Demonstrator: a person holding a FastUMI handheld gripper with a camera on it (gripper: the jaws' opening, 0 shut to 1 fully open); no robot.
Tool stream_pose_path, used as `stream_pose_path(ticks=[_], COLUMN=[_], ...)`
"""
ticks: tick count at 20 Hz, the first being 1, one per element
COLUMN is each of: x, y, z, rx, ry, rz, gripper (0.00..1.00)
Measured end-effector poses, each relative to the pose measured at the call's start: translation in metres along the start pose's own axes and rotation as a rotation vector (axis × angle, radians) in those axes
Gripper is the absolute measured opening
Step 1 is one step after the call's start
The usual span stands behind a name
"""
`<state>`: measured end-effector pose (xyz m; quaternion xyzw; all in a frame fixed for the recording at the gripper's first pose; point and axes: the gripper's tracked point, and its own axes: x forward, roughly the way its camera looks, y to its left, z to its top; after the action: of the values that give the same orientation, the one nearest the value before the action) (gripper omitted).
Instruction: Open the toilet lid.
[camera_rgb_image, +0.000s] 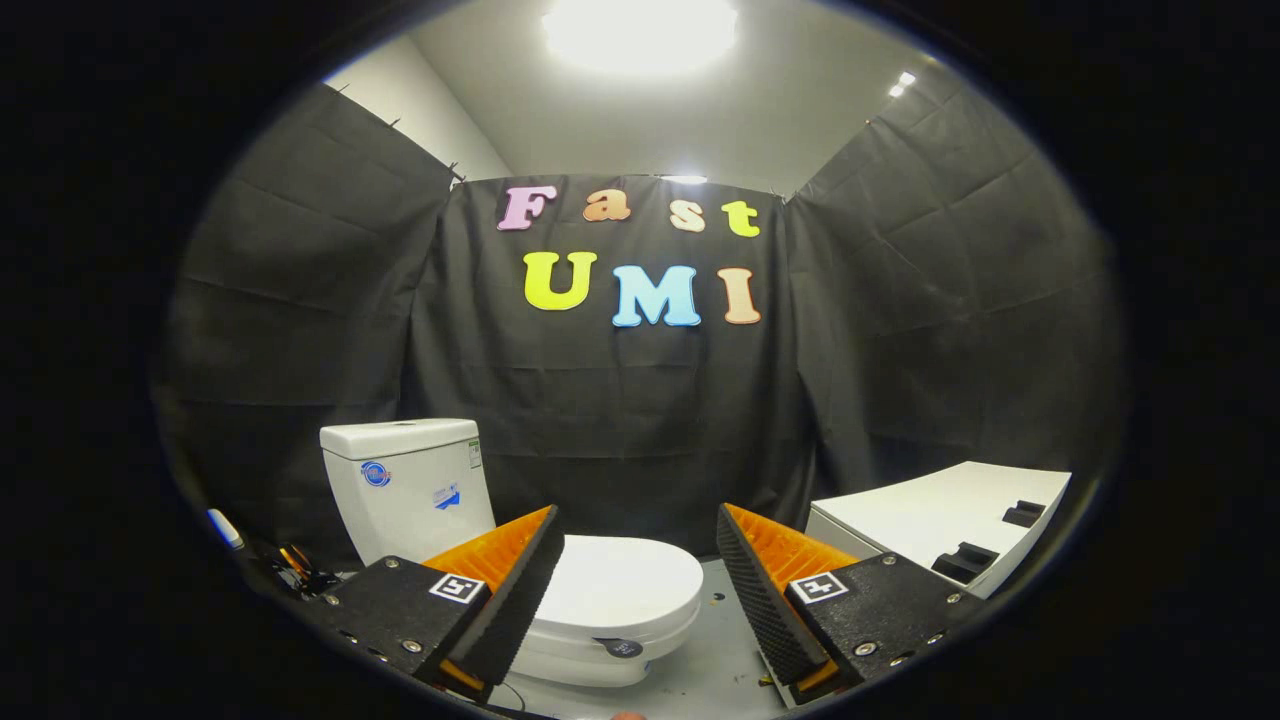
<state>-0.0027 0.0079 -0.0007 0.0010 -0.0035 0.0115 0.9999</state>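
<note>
the gripper is held level, fingers spread wide apart and empty, the closed white ceramic toilet lid lying just beyond them.

Tank stickers: I see a round blue one, a small blue one and a thin label on the toilet tank, too tiny to read.
Finger tags: I see square black-and-white marker tags, with no words.

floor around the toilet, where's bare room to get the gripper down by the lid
Bare floor lies between the toilet bowl and the white cabinet, right of the closed lid. The other side, by the tank, is crowded with small clutter. The gripper is open.
</note>
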Motion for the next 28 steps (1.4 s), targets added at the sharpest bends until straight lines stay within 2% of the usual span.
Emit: stream_pose_path(ticks=[21, 23, 28], x=[0.015, 0.022, 0.048], y=[0.018, 0.020, 0.032], z=[-0.012, -0.012, -0.031], rx=[0.055, 0.091, 0.268], ry=[-0.004, -0.020, -0.030], rz=[0.037, 0.036, 0.047], gripper=[0.95, 0.95, 0.95])
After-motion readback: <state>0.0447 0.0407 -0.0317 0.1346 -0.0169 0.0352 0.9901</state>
